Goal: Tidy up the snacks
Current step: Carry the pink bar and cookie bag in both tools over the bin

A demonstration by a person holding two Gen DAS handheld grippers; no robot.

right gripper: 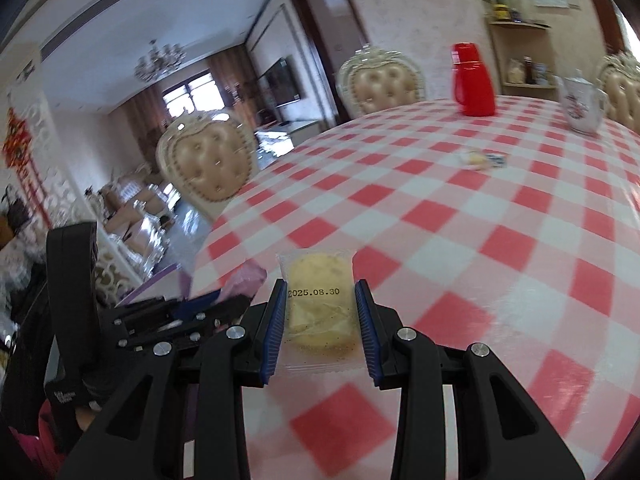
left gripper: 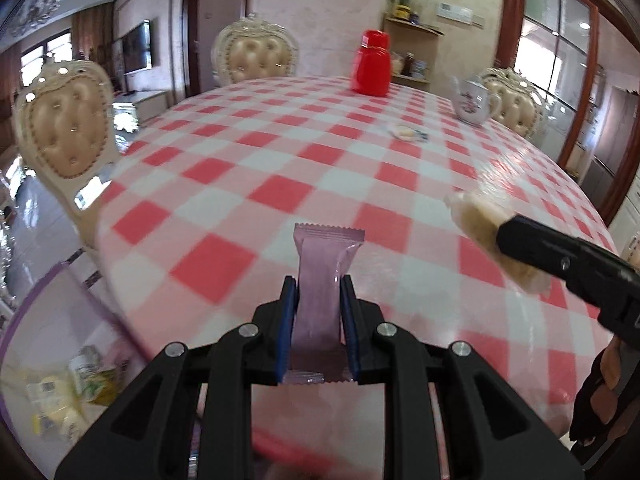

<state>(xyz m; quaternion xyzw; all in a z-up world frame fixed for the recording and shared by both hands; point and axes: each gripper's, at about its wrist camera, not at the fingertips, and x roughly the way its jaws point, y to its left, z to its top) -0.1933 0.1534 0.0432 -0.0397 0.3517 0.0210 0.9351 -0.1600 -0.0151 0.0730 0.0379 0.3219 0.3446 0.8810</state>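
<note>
- The left gripper [left gripper: 318,292] has its jaws closed narrowly on a purple snack packet [left gripper: 322,280], held above the checked table [left gripper: 280,152].
- The right gripper [right gripper: 322,304] clamps a wrapped biscuit [right gripper: 318,304], jaws wider apart.
- Another wrapped snack [left gripper: 406,132] lies farther off on the table.

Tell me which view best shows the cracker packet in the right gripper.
Right wrist view: the cracker packet sits face-on between the right gripper fingers, its date legible. The left wrist view shows it only blurred, from the side.

purple snack packet [left gripper: 320,280] gripped, clear-wrapped biscuit [right gripper: 320,304] gripped
</note>
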